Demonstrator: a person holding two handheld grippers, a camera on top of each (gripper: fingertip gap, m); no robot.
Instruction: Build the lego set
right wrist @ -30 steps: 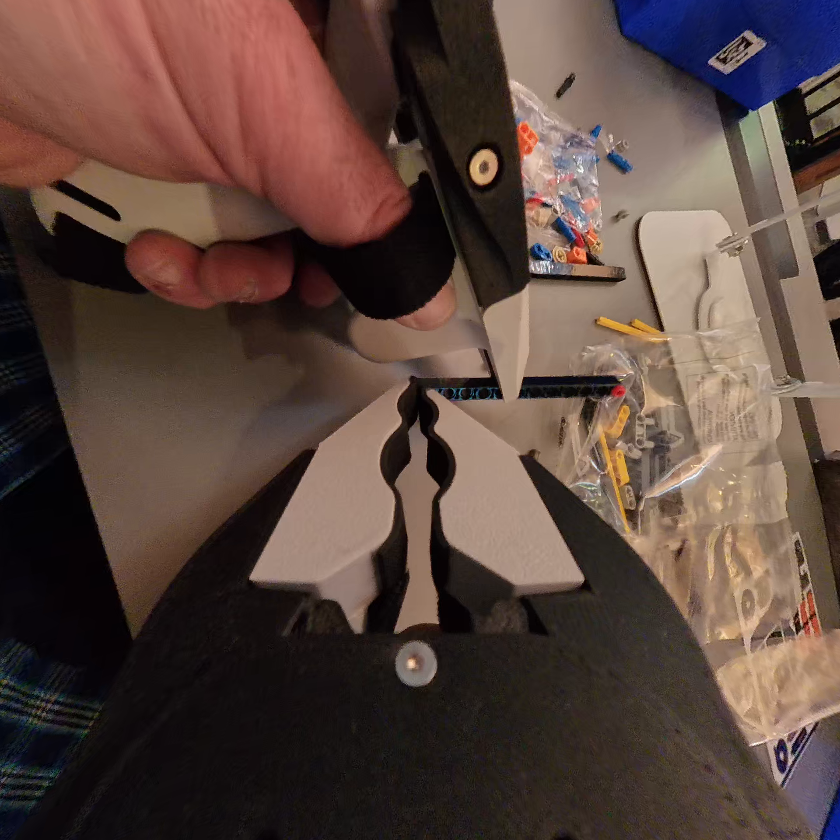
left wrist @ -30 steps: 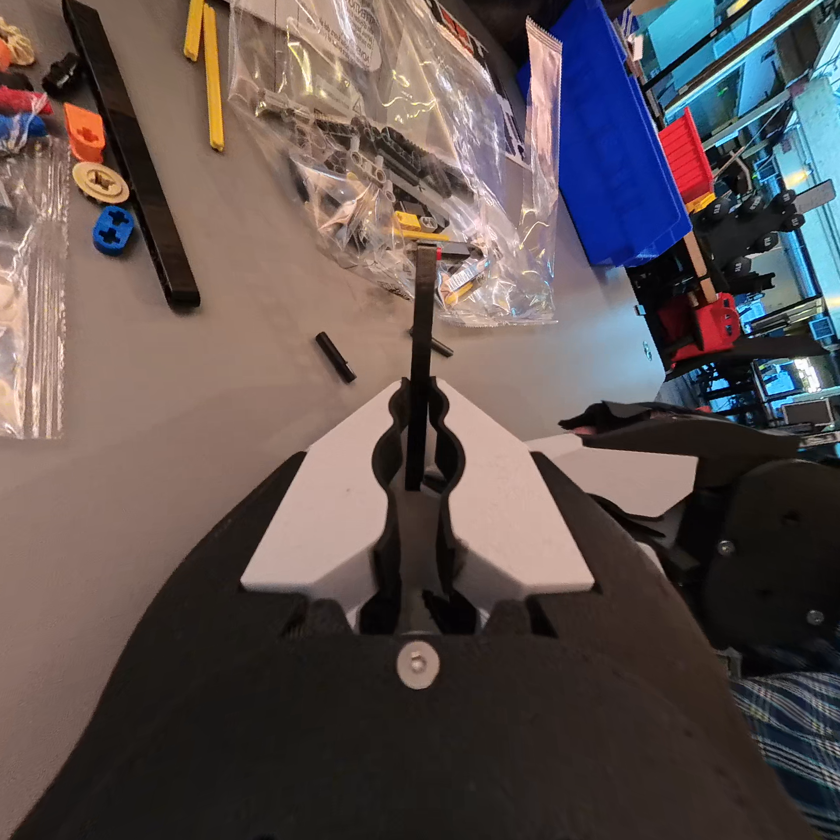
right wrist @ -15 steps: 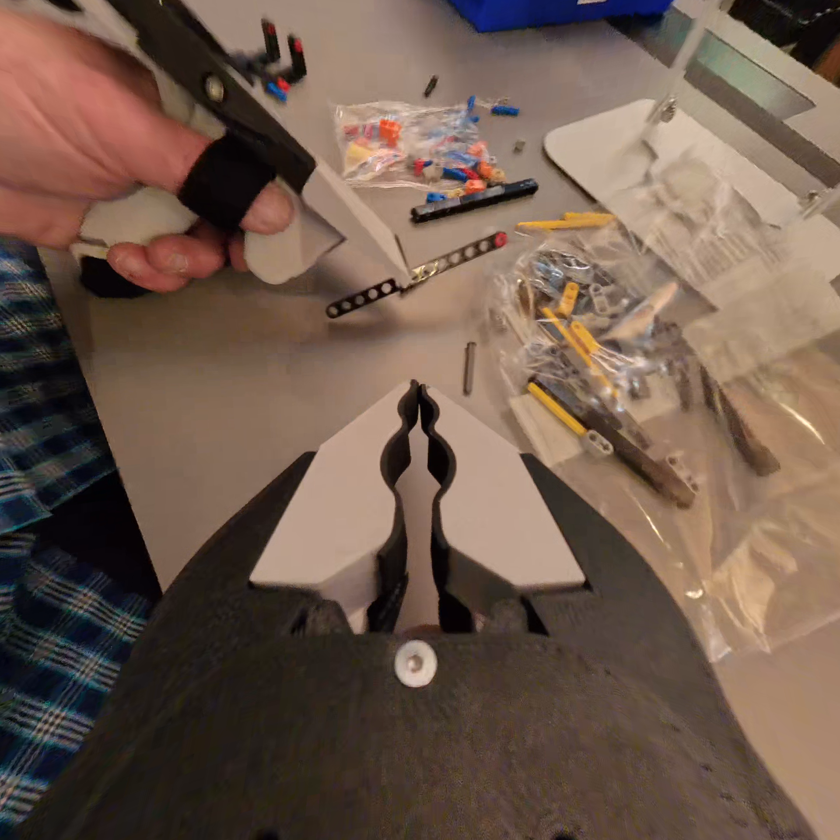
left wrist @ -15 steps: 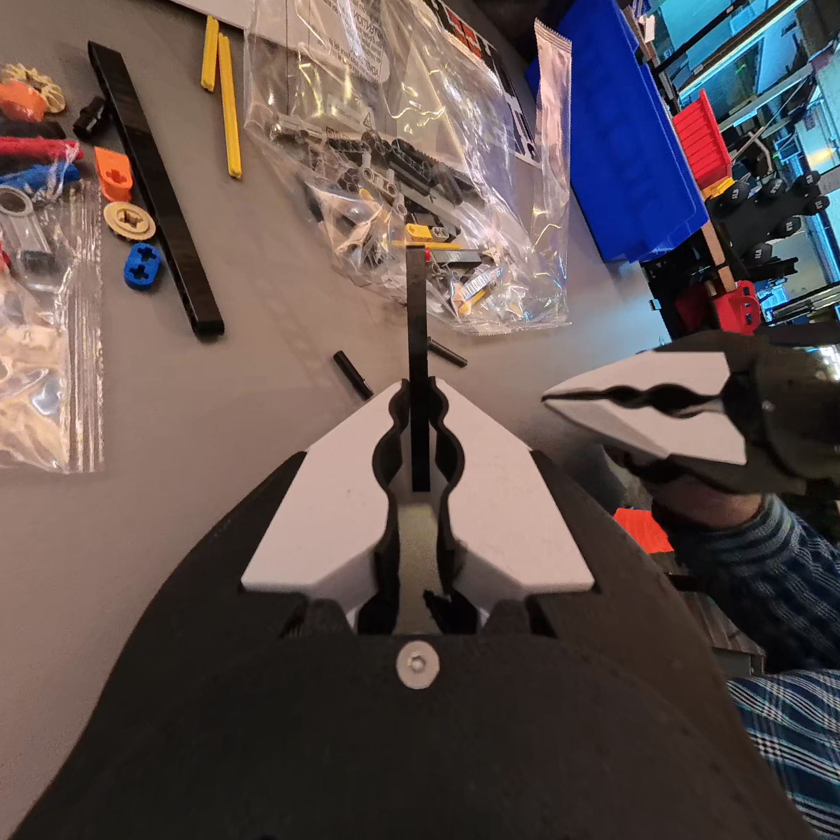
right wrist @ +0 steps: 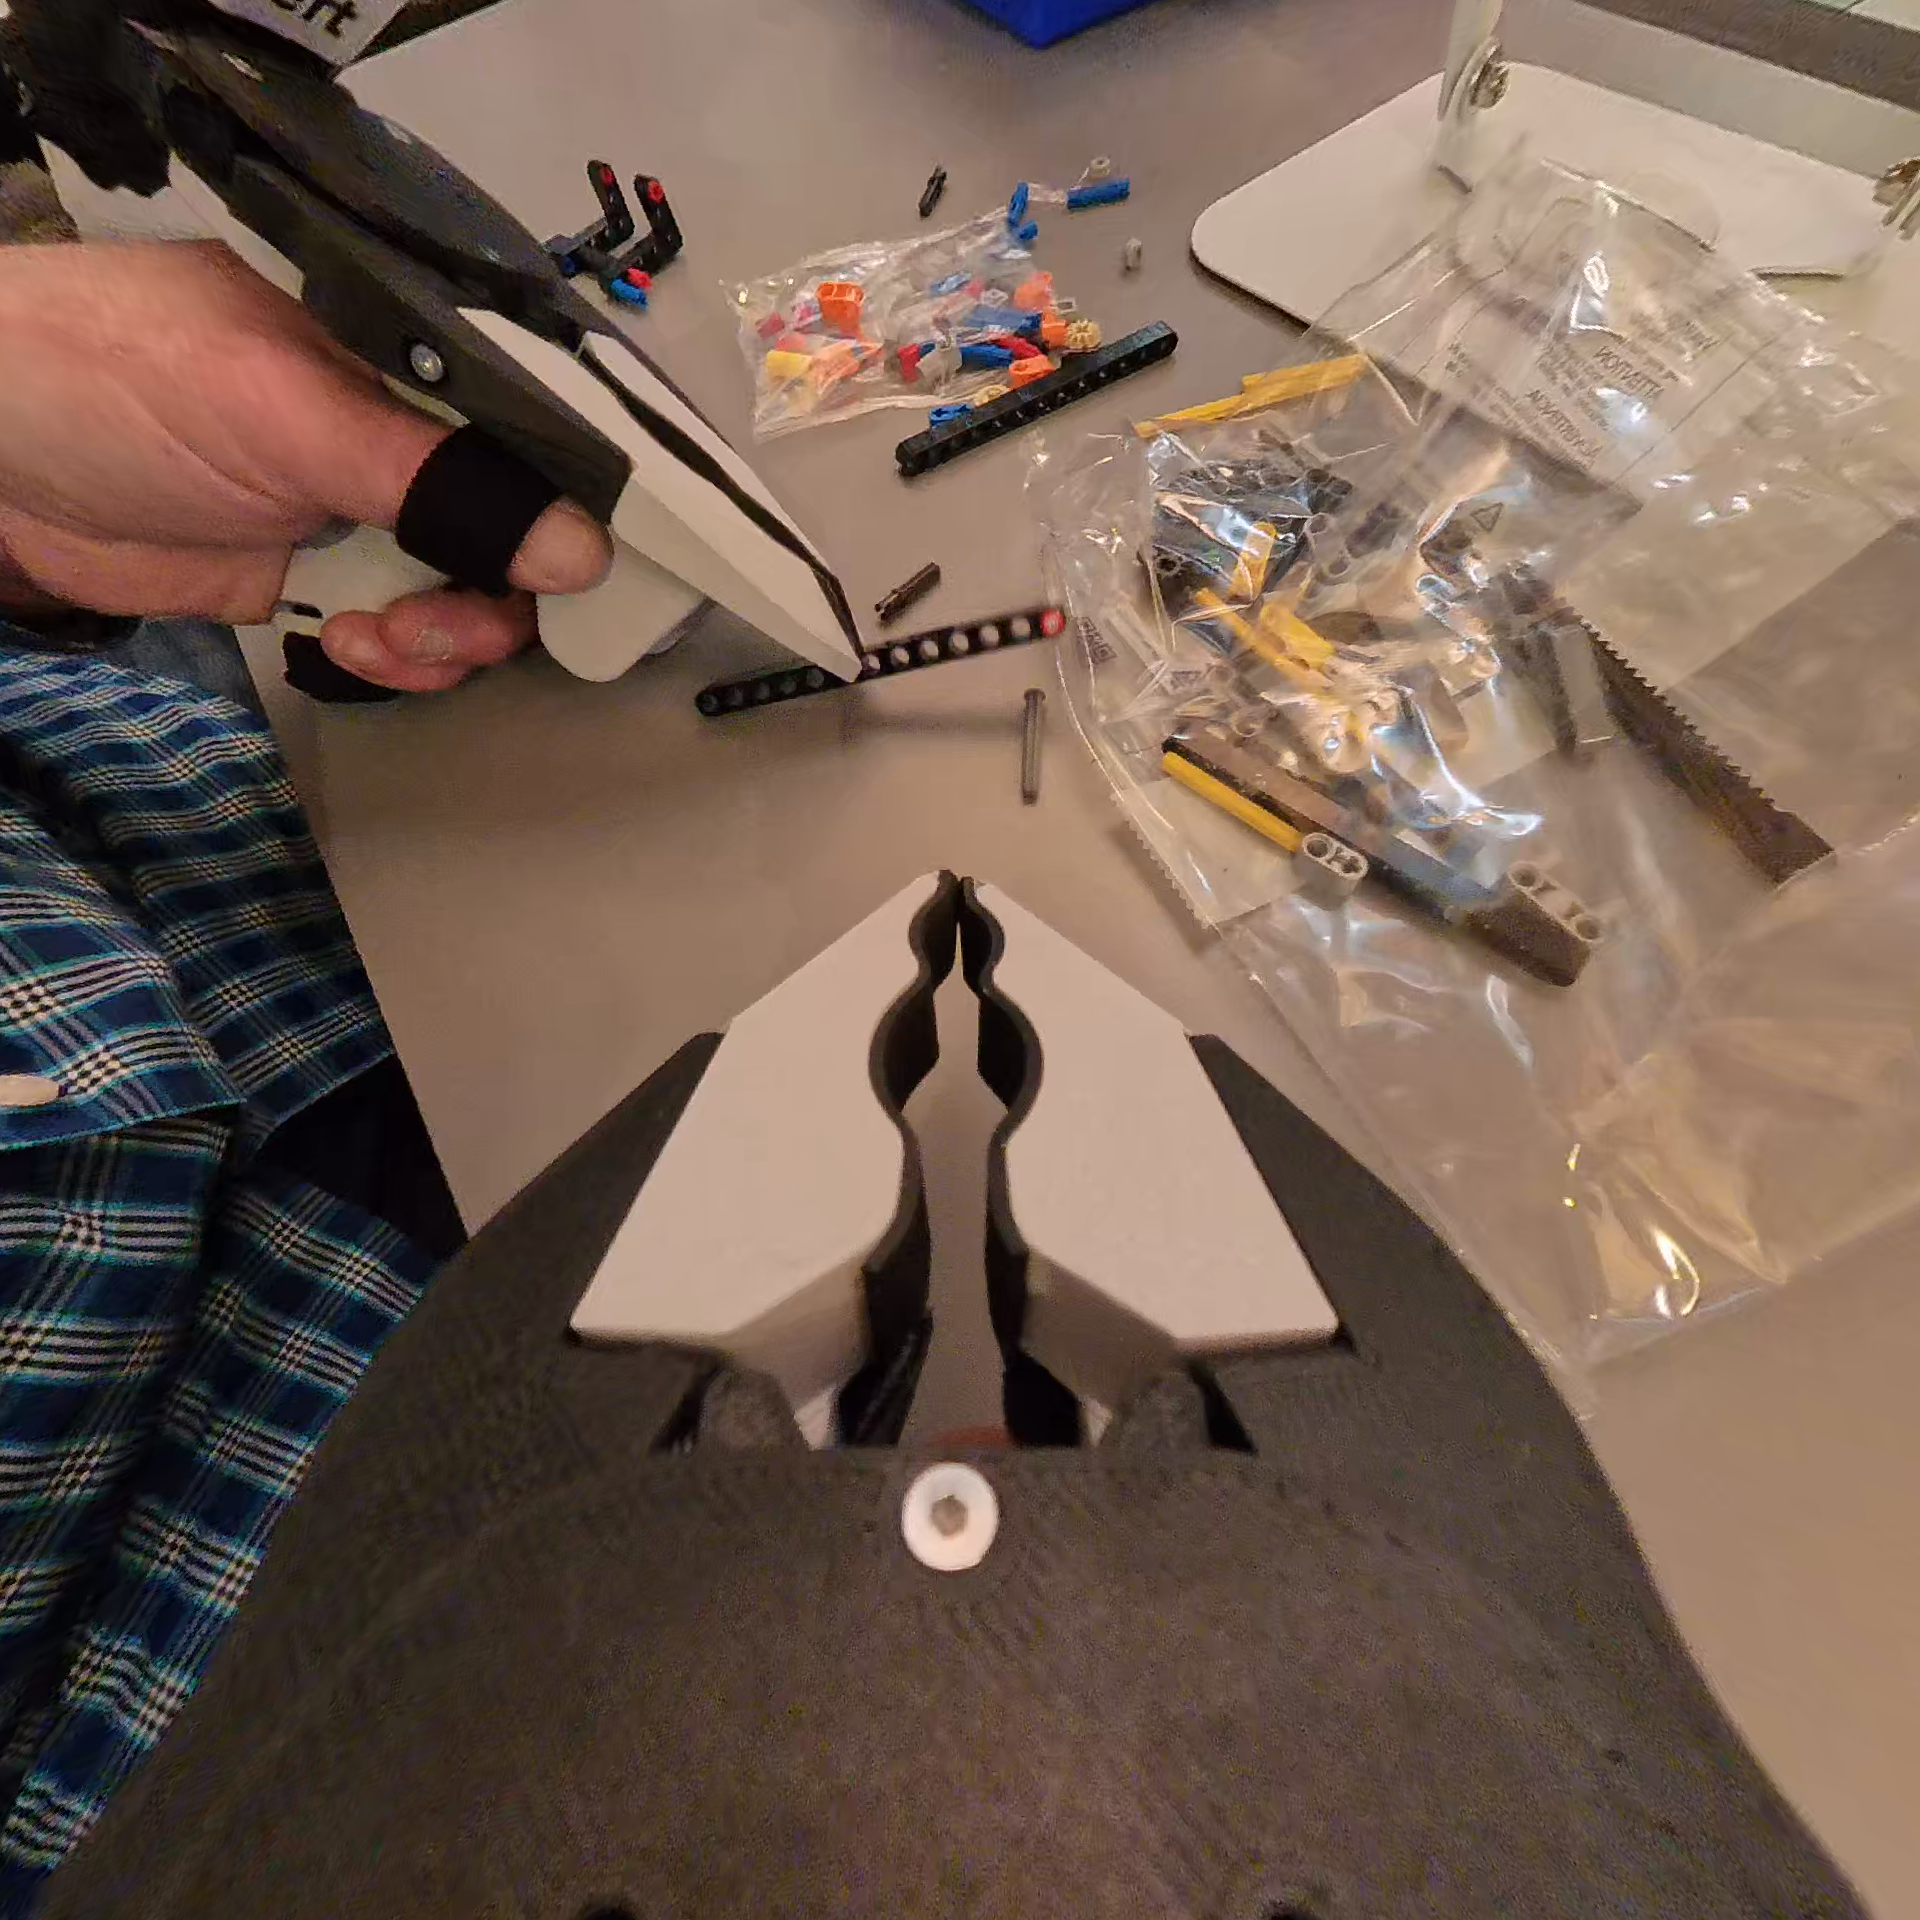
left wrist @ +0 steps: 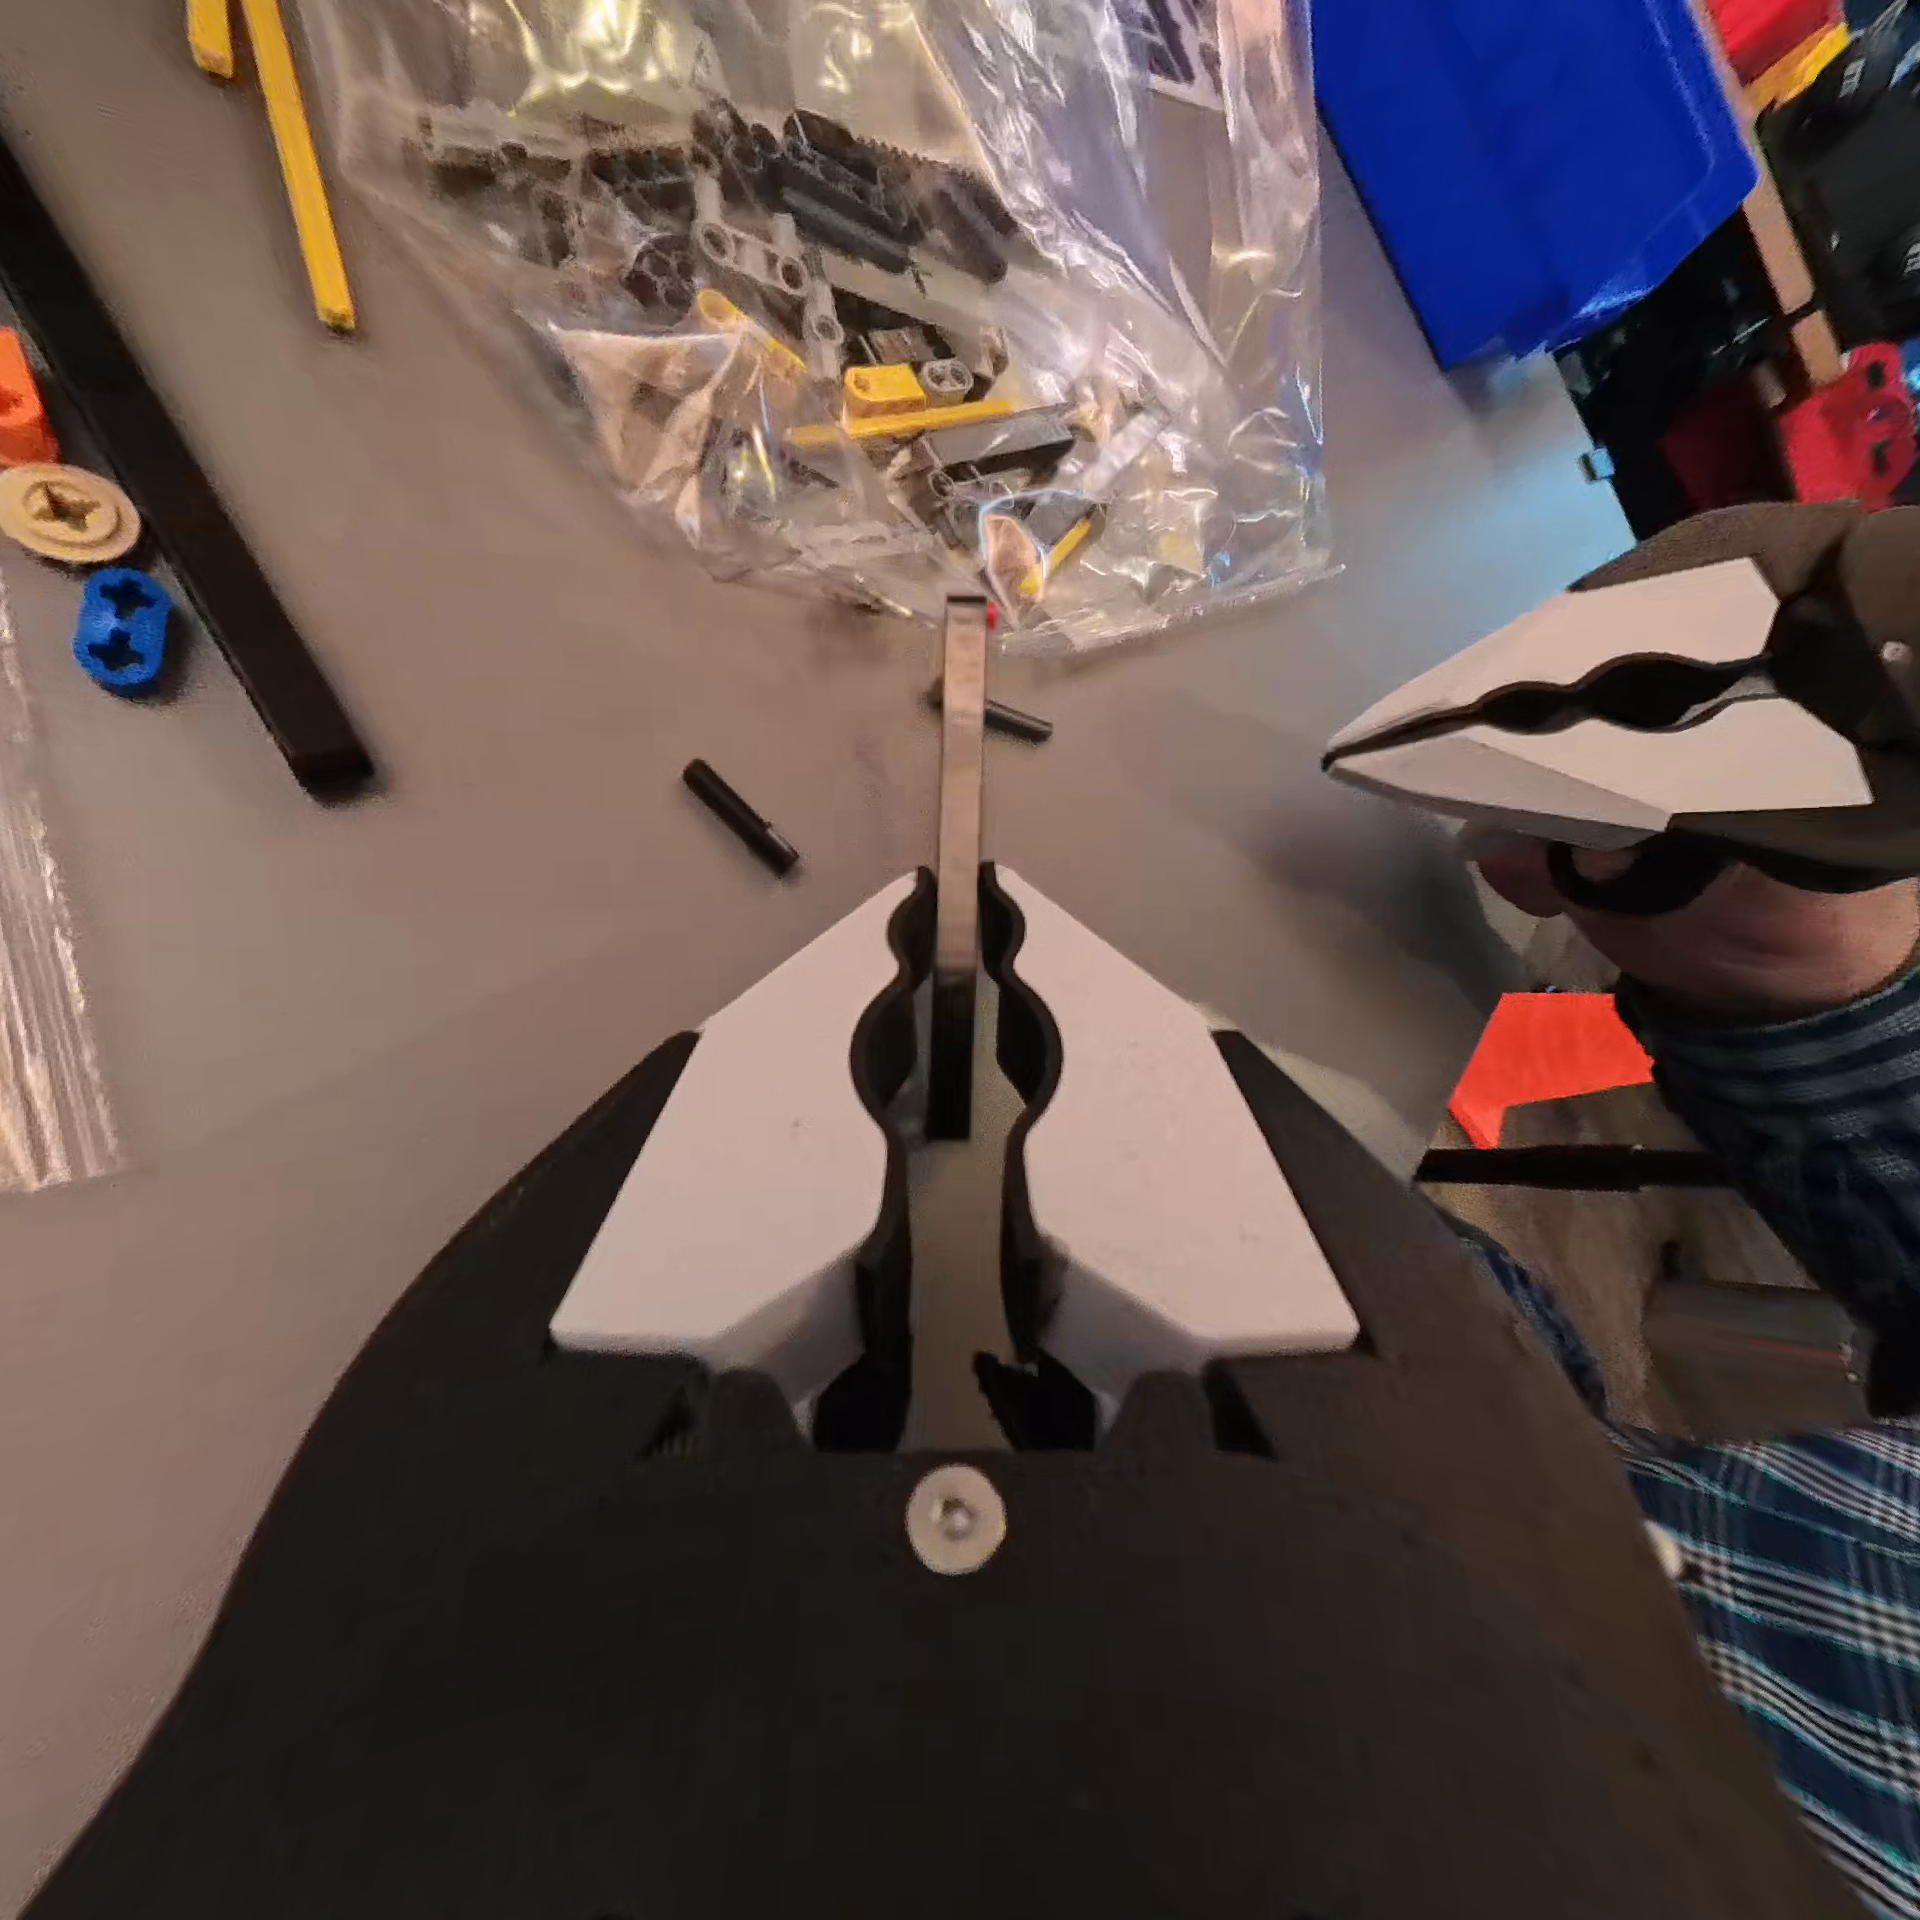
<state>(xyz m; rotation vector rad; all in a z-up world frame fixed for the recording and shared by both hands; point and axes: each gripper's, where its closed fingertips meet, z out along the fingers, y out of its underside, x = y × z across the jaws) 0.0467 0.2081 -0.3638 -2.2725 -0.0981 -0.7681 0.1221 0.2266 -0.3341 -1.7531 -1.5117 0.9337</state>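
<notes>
My left gripper (left wrist: 958, 883) is shut on a thin black holed beam (left wrist: 961, 748) with a red pin at its far end, held edge-on above the grey table. In the right wrist view the same gripper (right wrist: 847, 649) grips that beam (right wrist: 935, 649) near its middle, low over the table. My right gripper (right wrist: 956, 883) is shut and empty, raised above the table's near side; it also shows in the left wrist view (left wrist: 1335, 753) at the right. Two loose dark pins (right wrist: 1031, 743) (right wrist: 906, 590) lie near the beam.
A clear bag of dark and yellow parts (right wrist: 1403, 665) lies to the right. A small bag of coloured pieces (right wrist: 894, 338), a long black beam (right wrist: 1039, 410), yellow axles (right wrist: 1257, 390) and a white stand base (right wrist: 1351, 208) lie farther back. A blue bin (left wrist: 1507, 177) stands beyond. The grippers' ends are close to 9 cm from one another. The white stand base (right wrist: 1351, 208) is closer to my left gripper, around 25 cm from its tips; the right tips are 30 cm off.
My right gripper has pulled back and up from the beam, tilting to look down on the table. My left gripper has lowered the beam closer to the table.
</notes>
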